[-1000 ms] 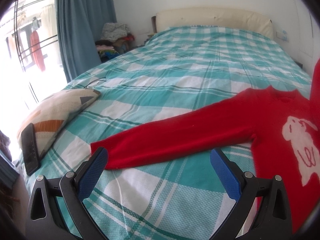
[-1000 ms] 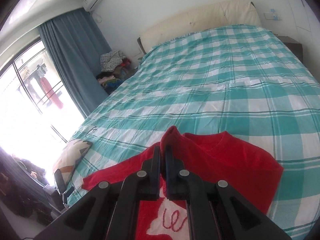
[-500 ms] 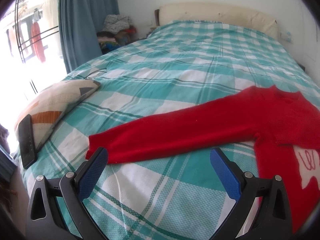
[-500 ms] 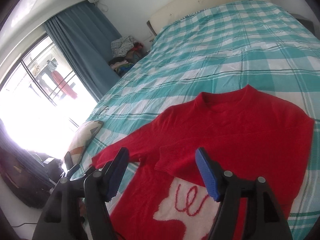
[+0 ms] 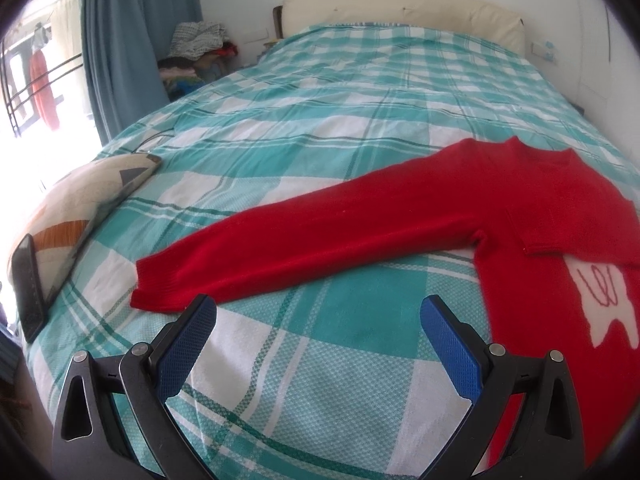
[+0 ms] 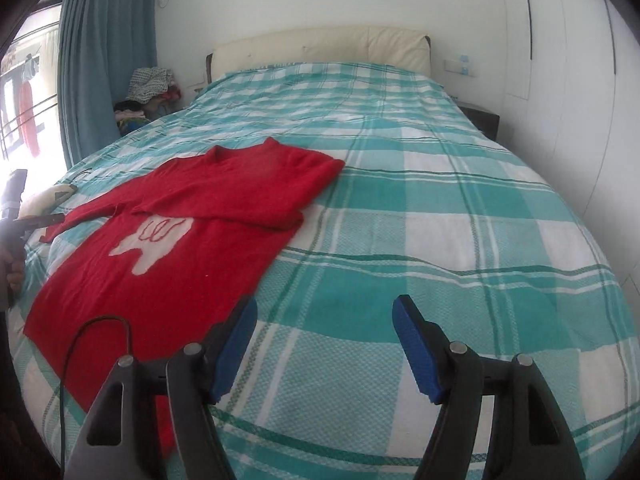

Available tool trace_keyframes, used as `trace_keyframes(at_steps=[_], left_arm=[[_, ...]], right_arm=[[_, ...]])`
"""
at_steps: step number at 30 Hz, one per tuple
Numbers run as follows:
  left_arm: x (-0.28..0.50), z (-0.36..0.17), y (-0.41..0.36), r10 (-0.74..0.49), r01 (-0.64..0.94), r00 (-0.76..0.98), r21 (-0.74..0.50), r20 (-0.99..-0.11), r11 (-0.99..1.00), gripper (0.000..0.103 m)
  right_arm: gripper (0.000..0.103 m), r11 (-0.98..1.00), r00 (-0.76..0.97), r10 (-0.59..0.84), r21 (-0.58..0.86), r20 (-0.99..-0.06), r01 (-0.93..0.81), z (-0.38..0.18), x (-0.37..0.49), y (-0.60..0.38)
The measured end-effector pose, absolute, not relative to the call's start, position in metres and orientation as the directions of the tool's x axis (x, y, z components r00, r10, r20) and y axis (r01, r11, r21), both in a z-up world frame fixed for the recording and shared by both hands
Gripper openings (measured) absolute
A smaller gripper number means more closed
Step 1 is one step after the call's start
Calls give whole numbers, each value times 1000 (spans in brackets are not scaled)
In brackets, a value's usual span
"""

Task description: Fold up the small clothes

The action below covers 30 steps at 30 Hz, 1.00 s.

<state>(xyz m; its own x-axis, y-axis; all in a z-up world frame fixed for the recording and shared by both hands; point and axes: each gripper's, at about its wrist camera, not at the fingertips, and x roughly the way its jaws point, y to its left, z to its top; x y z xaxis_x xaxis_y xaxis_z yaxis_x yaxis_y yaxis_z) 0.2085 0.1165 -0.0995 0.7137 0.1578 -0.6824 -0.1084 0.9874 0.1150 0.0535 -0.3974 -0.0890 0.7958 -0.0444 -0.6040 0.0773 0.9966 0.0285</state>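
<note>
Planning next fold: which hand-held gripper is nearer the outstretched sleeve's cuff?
Left. Left hand-held gripper hovers open just short of the cuff; right hand-held gripper, jaws opening, sits beyond the sweater's opposite edge.

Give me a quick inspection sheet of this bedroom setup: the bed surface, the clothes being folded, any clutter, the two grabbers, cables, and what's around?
Surface: bed under a teal and white checked cover, fairly smooth.
Job's things: red sweater lying flat, white animal motif up; one sleeve folded across the chest, the other sleeve stretched out straight.
Clutter: patterned cushion at the bed's edge, a dark phone leaning on it.
Grippers: left gripper open, over the cover just short of the stretched sleeve's cuff; right gripper empty, jaws opening, beside the sweater's hem.
Cables: a thin black cable looping near the right gripper.
Surroundings: blue curtain, cream headboard, pile of clothes beside the bed.
</note>
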Motion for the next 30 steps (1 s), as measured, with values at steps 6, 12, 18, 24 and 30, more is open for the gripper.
trace_keyframes(at_steps=[6,12,18,24,30], left_arm=[[207,-100,120,178,-131,719,120,-672,984,102],[209,-104,122,203,-152,707,135,-678,979,102],[211,-106,123,200,-149,699,133,-687,980,102],[211,-107,123,201,-145,700,138,-686,980,102],[211,-106,122,204,-143,699,146,-686,979,102]], right_arm=[[75,960,758,-238,-29,-607,278,-86,55,-422],[75,939,717,-319,-103,-620,328,-89,49,-428],[75,929,706,-356,-154,-612,335,-89,49,-421],[75,919,692,-386,-188,-610,347,-91,48,-420],[75,909,681,-410,-206,-607,363,-91,48,-422]])
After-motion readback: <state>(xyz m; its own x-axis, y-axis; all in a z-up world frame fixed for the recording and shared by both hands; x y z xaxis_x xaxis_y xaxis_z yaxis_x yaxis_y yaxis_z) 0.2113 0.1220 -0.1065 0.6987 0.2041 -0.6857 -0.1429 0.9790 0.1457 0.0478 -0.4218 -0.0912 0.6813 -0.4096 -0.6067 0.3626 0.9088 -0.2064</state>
